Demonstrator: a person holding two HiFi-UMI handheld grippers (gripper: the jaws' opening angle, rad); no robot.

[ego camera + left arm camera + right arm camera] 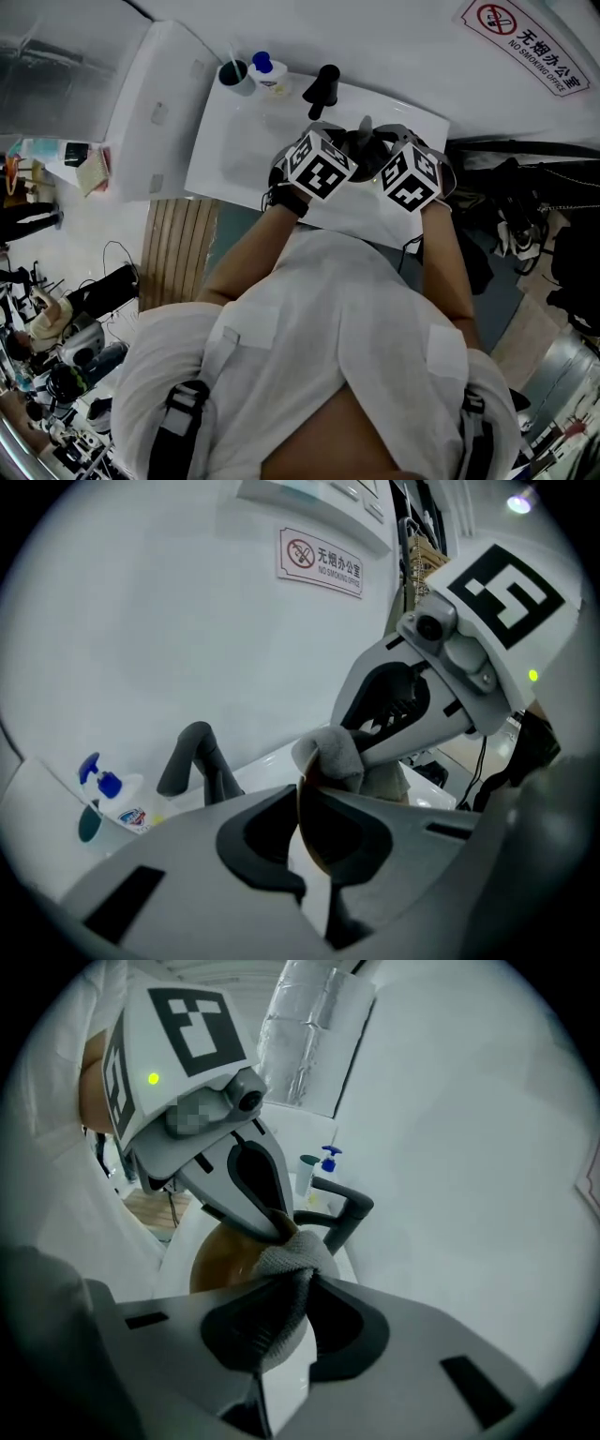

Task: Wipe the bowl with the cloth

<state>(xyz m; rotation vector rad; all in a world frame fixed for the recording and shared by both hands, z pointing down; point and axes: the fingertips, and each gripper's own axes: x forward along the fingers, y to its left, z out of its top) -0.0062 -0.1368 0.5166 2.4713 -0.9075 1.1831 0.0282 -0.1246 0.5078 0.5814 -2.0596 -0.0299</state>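
A brown bowl [217, 1258] is held up on edge over the white sink [239, 141]. My left gripper [306, 827] is shut on the bowl's rim [309, 803]. A grey cloth [286, 1265] is bunched against the same rim, and my right gripper [306, 1305] is shut on it. In the left gripper view the cloth [333, 752] wraps over the top of the rim, with the right gripper's fingers behind it. In the head view both grippers, left [330, 155] and right [398, 159], meet nose to nose over the sink's near right part, and their marker cubes hide most of the bowl.
A dark grey tap [322, 89] stands at the sink's back edge. Beside it are a teal cup [234, 75] and a blue-capped soap bottle [267, 70]. A white wall with a no-smoking sign [525, 33] lies behind. Wooden slats [178, 244] cover the floor to the left.
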